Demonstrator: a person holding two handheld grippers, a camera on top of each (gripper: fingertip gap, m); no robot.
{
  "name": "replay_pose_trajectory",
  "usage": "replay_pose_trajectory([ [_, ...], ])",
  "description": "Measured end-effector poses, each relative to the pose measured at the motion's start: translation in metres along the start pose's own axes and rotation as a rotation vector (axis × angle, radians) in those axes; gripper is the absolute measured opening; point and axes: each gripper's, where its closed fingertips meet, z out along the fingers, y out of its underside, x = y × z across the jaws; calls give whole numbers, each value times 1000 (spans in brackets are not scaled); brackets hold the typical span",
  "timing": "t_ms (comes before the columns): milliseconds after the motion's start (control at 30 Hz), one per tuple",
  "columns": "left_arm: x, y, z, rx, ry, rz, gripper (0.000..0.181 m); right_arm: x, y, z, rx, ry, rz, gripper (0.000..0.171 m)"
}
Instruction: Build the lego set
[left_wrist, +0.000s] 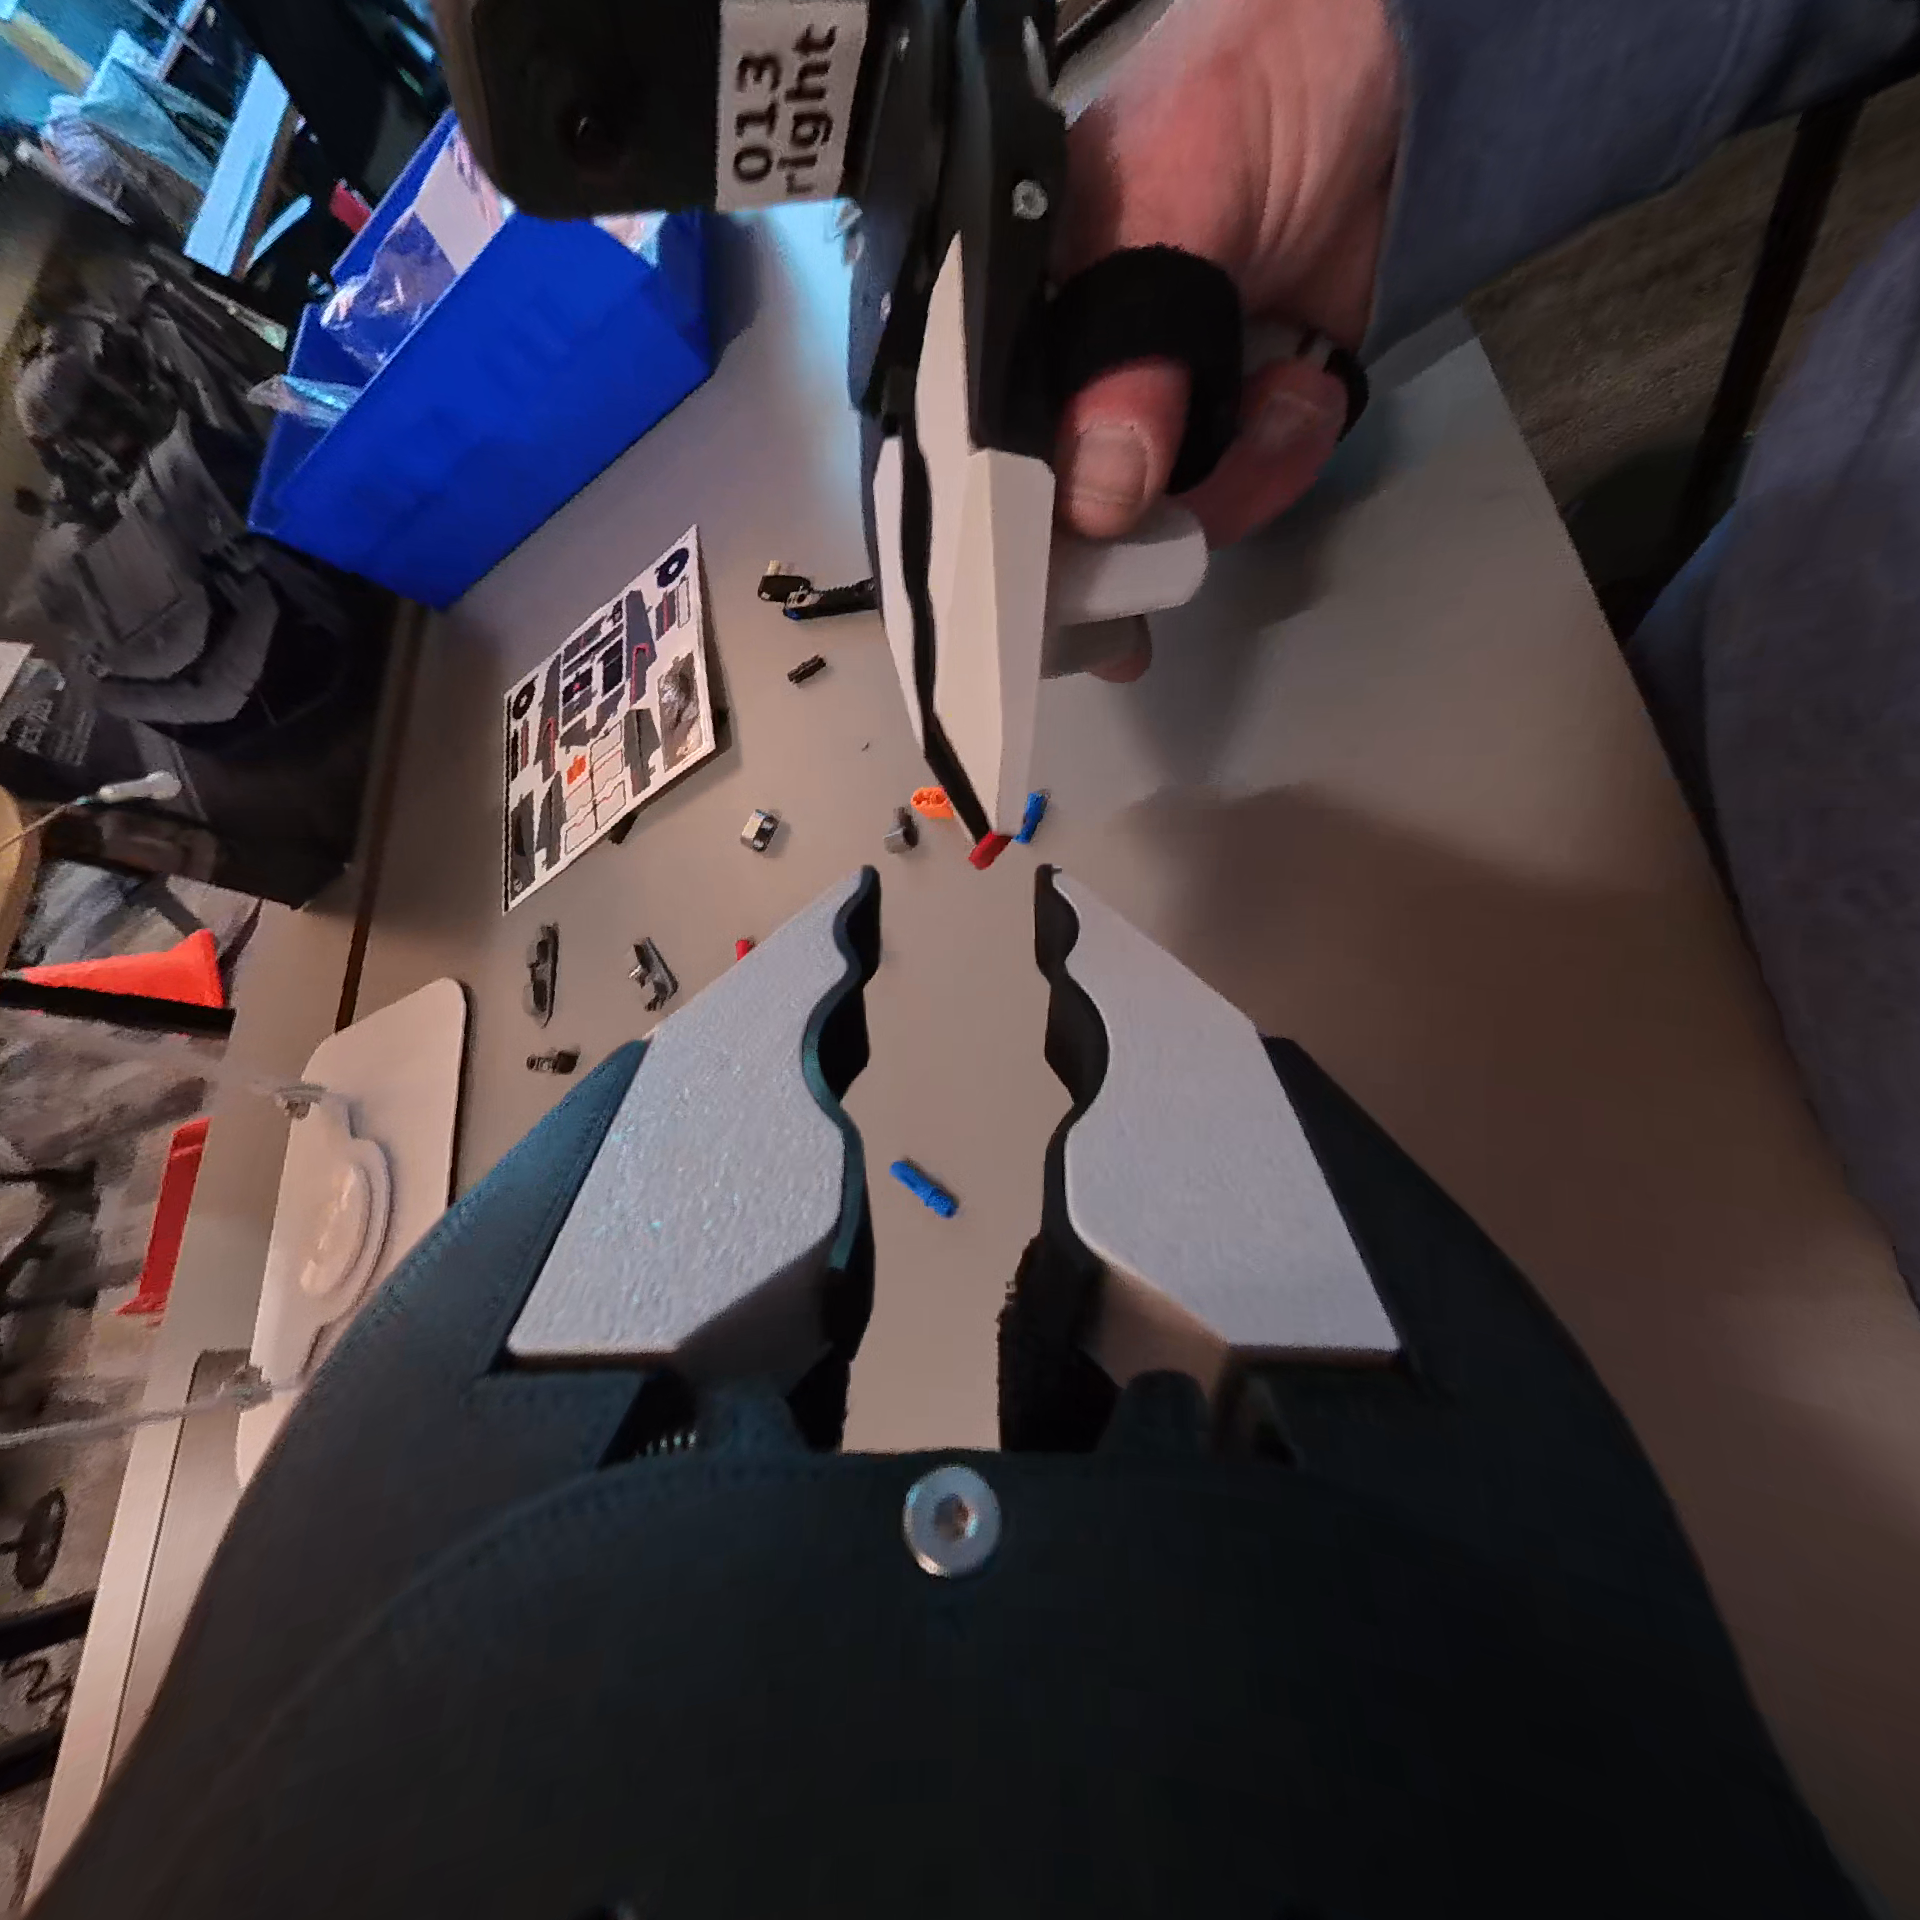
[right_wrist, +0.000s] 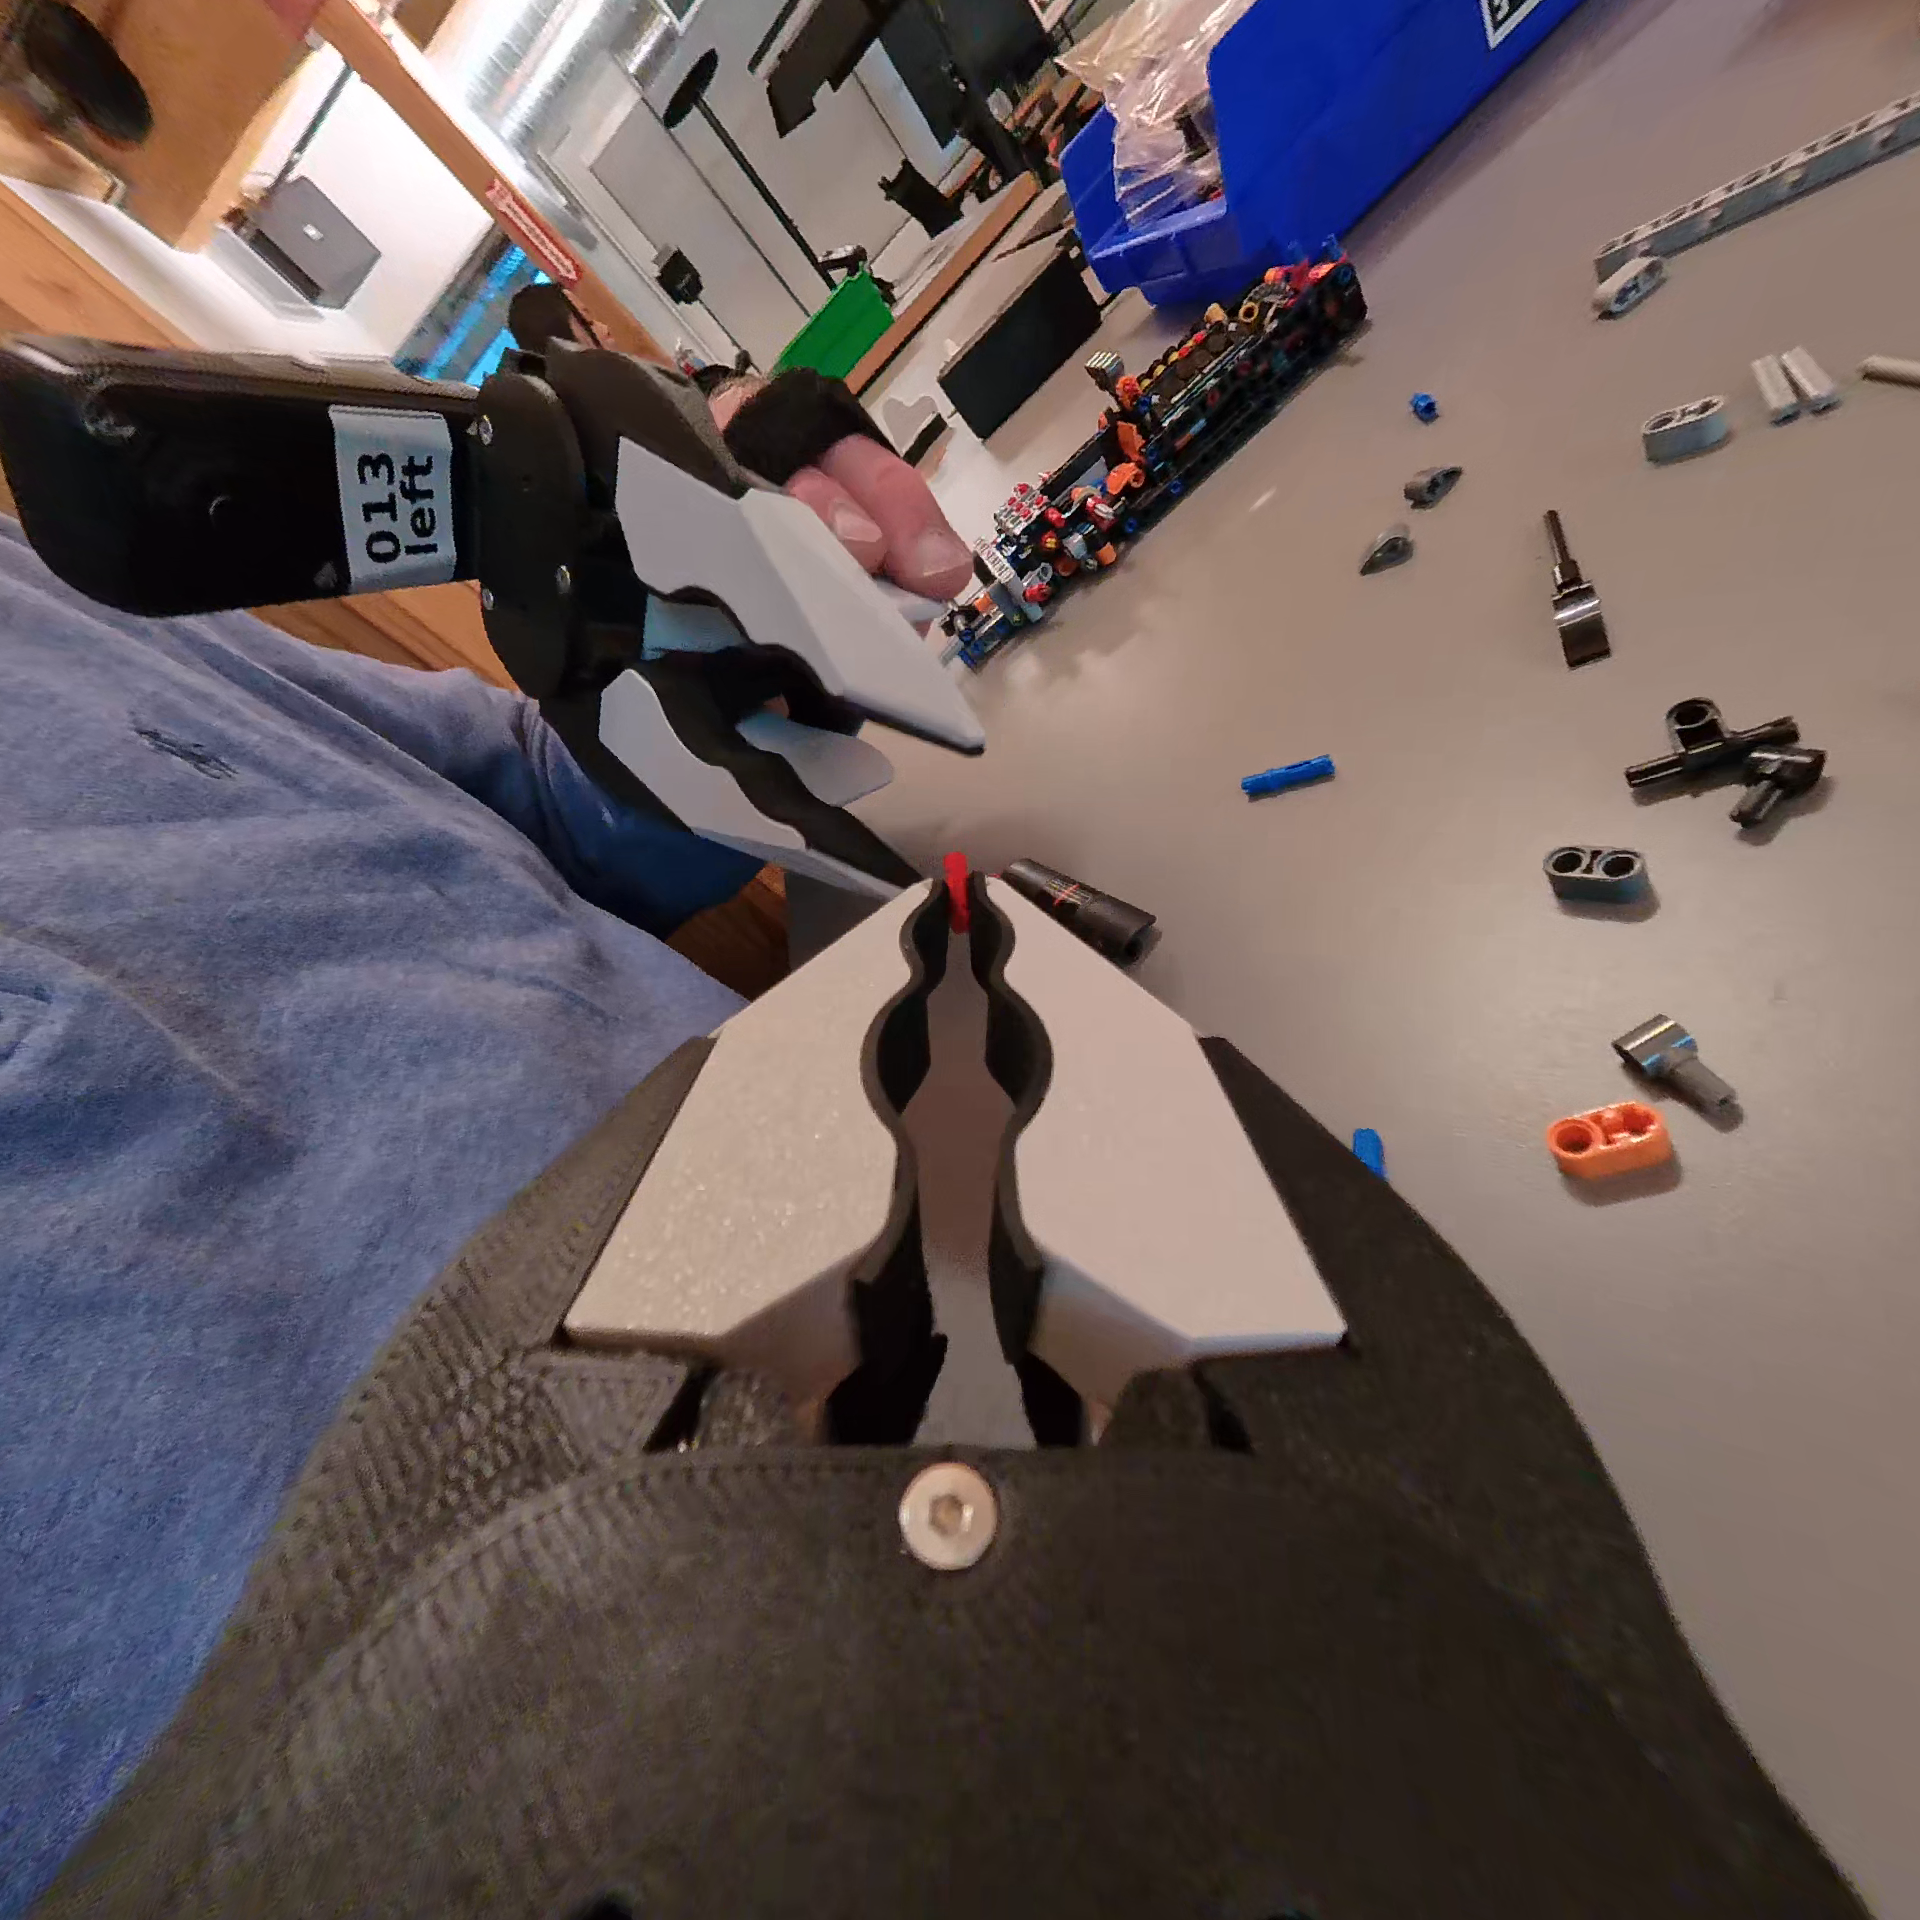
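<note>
Loose pieces (right_wrist: 1598, 876) lie scattered on the table (right_wrist: 1351, 1039), with the half-built model (right_wrist: 1174, 436) behind them and a bin (right_wrist: 1299, 135) farther back beside it.

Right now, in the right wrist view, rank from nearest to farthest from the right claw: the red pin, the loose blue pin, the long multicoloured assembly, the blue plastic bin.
1. Small red pin: pinched at the right claw tips.
2. Loose blue pin: on the grey table, ahead and right.
3. Long multicoloured brick assembly: mid-table, beyond.
4. Blue plastic bin: far end.
</note>
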Motion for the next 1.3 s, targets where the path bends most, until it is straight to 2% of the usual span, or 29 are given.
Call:
replay_pose_trajectory([
  [133,7,-3,6,0,9,53,21,-3,1,2,-3,-39,23,1],
  [233,9,-4,8,8,8,59,8,-4,1,2,4,-57,38,1],
  [367,10,-5,10,6,-19,67,5,-3,1,-1,11,-70,59,1],
  [600,-1,-11,6,71,-75,-43,2,-6,-13,-3,108,-117,115,2],
  [667,-6,-13,3,102,-97,-96,1,-4,-20,-6,157,-101,114,8],
  [733,-10,-17,0,166,-67,-213,1,-4,-27,-11,186,-67,46,17],
  [833,-17,-20,-7,241,-4,-350,1,-12,-32,-15,152,22,-176,17],
  [1033,-12,-29,-11,359,259,-633,1,-23,-32,-12,72,226,-622,12],
  [1133,-9,-35,-15,408,364,-717,1,-27,-29,-10,42,254,-723,10],
  [1300,-9,-36,-14,423,403,-760,1,-32,-29,-9,44,265,-780,3],
])
